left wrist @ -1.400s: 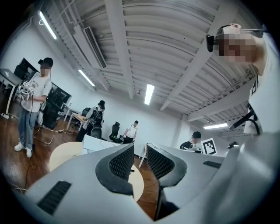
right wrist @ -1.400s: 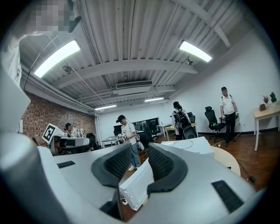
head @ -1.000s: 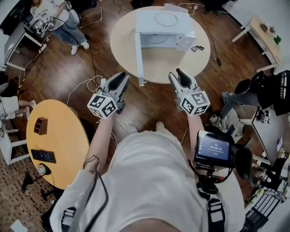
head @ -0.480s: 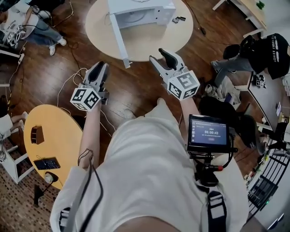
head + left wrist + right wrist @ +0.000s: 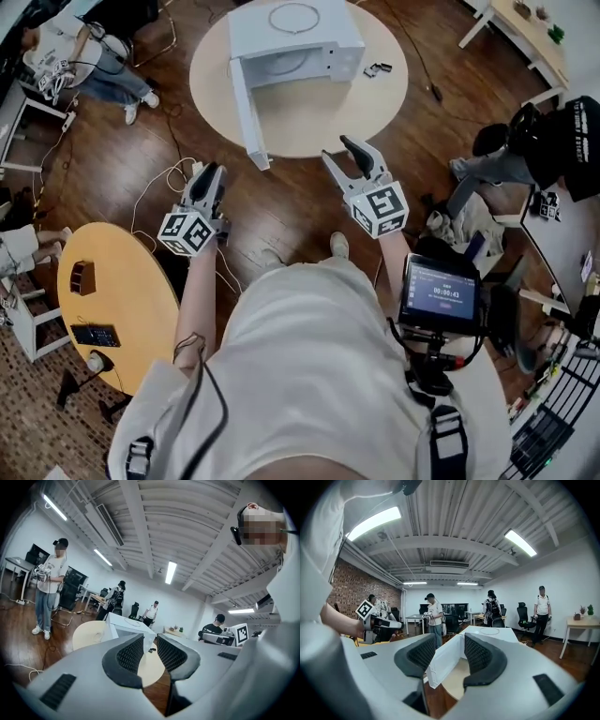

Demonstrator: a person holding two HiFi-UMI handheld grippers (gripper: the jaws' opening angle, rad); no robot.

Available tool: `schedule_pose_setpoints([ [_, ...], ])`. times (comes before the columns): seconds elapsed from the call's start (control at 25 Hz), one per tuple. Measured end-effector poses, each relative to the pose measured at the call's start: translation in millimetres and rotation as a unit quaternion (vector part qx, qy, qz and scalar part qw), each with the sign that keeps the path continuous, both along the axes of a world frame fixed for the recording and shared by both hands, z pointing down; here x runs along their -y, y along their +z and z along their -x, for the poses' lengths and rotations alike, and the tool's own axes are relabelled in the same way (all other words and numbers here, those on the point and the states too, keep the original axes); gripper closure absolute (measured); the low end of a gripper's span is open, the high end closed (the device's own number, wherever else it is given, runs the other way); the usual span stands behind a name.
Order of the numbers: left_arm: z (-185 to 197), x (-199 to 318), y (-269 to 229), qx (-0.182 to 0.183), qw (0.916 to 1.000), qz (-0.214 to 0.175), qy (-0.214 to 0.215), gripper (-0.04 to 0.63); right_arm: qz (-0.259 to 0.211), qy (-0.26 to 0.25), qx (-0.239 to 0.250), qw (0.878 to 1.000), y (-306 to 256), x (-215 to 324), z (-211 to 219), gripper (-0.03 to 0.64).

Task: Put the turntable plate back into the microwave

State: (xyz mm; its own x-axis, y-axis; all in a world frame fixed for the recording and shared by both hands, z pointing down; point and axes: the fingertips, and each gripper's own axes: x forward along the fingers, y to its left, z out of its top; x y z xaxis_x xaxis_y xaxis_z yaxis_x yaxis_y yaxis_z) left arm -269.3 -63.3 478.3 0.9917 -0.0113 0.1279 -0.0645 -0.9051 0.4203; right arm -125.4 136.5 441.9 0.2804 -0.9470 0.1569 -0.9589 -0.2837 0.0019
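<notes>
On your left gripper (image 5: 212, 171), the 2 ribbed black pads (image 5: 130, 654) stood slightly apart on nothing. Your right gripper (image 5: 337, 150) had just been opening its jaws wide, also empty. The round clear turntable plate (image 5: 293, 17) lay flat atop the boxy white microwave (image 5: 323, 45) on the round wooden table (image 5: 375, 108).

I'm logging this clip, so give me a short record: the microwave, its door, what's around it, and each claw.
microwave: white, on the round table
door: swung open
on top: thin ring
beside it: small dark items, too small to tell
left claw: open, empty
right claw: jaws just been opening, now wide, nothing between them
plate: in neither claw
</notes>
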Motion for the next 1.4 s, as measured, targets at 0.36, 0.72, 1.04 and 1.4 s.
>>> schedule_pose_setpoints([
  [0.36,7,-17,26,0.035,0.9982,0.027,-0.041,0.505,0.026,0.015,0.053,0.998,53,-36,-29,0.445],
  [0.72,20,5,12,0.030,0.9956,0.010,-0.088,0.505,0.016,-0.025,0.053,0.998,49,2,-34,0.445],
  [1.04,40,22,3,0.031,0.9917,0.002,-0.125,0.505,0.010,-0.061,0.049,0.997,41,44,-27,0.445],
  [1.4,52,38,-2,0.035,0.9866,-0.010,-0.159,0.505,0.003,-0.098,0.052,0.994,43,82,-24,0.445],
])
